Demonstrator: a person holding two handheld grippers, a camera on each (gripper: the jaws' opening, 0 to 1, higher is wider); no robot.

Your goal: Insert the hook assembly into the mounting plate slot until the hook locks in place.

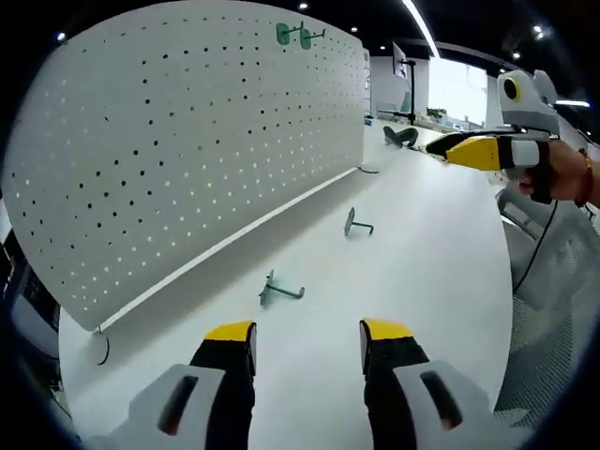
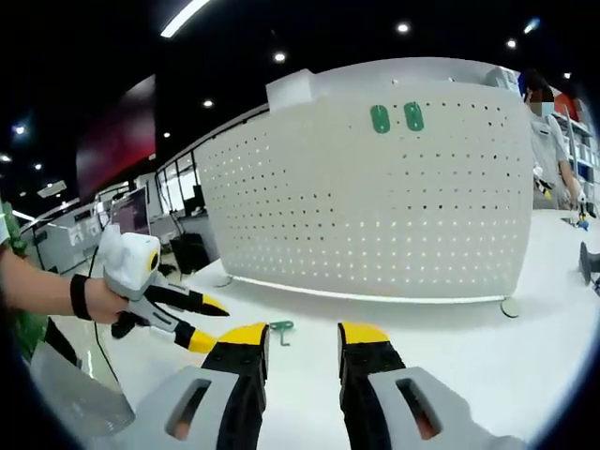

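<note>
A white pegboard (image 1: 187, 159) stands upright on the white table (image 1: 441, 272). Two green hooks (image 1: 298, 36) hang near its top edge, also in the right gripper view (image 2: 396, 117). Two more green hooks lie on the table in front of it, one nearer (image 1: 279, 291) and one farther (image 1: 357, 224). My left gripper (image 1: 308, 333) is open and holds nothing, just short of the nearer hook. My right gripper (image 2: 305, 336) is open too, with a loose green hook (image 2: 280, 328) just beyond its left jaw. Each gripper shows in the other's view: right (image 1: 450, 148), left (image 2: 208, 324).
A black object (image 1: 401, 136) lies at the far end of the table. A person (image 2: 553, 159) stands behind the pegboard's right end. The pegboard rests on round feet (image 2: 509, 307). The table edge (image 1: 511, 309) drops off on the right.
</note>
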